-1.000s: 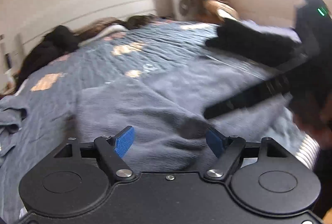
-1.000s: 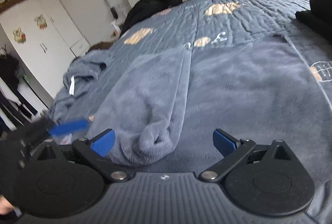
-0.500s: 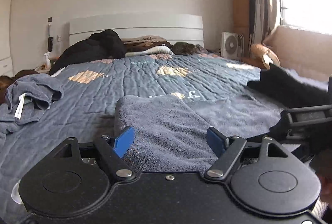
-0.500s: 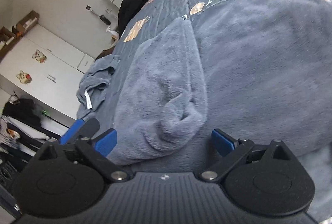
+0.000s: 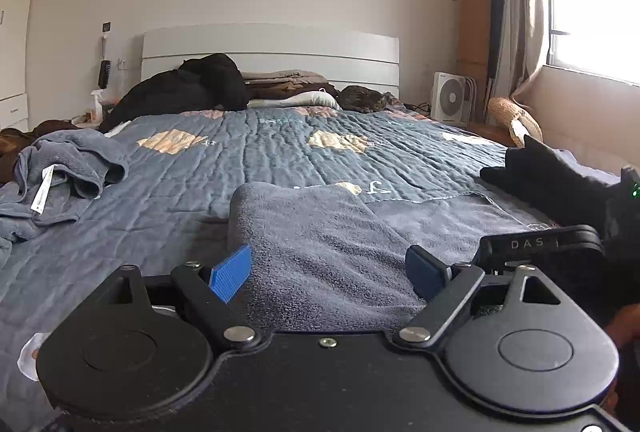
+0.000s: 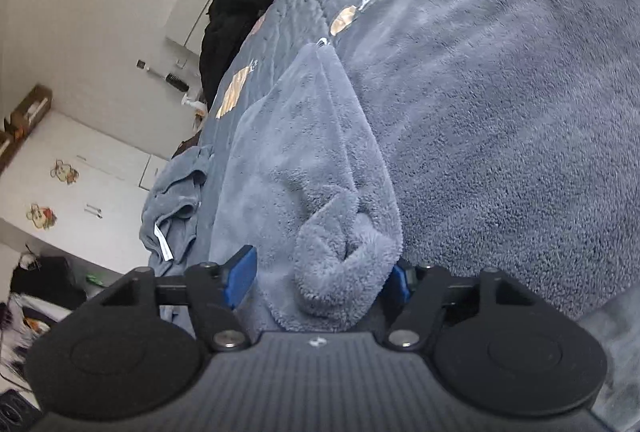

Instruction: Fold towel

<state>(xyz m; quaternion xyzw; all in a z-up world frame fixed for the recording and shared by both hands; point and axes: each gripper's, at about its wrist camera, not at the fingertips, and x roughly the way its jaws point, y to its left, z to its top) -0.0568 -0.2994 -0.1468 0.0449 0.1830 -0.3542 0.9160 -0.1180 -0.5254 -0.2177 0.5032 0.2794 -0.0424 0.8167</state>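
Observation:
A grey-blue plush towel [image 5: 320, 232] lies spread on the bed, its left part folded over in a thick layer. My left gripper [image 5: 328, 272] is open, low over the near edge of that folded layer, nothing pinched. In the right wrist view the towel [image 6: 312, 160] ends in a bunched corner lying between the fingers of my right gripper [image 6: 320, 280]. The jaws have narrowed around the lump, and the right blue pad [image 6: 398, 286] is partly hidden behind it. The right gripper's black body [image 5: 540, 240] shows at the right of the left wrist view.
A second grey towel [image 5: 68, 168] with a white tag lies crumpled at the bed's left side. Black clothing [image 5: 552, 184] sits at the right edge and a black jacket [image 5: 192, 88] by the headboard. The quilt [image 5: 280, 144] stretches beyond. A fan [image 5: 452, 100] stands on the floor.
The left gripper swung level and settled at the towel's near edge. The right gripper dropped onto the bunched corner and its jaws narrowed around it.

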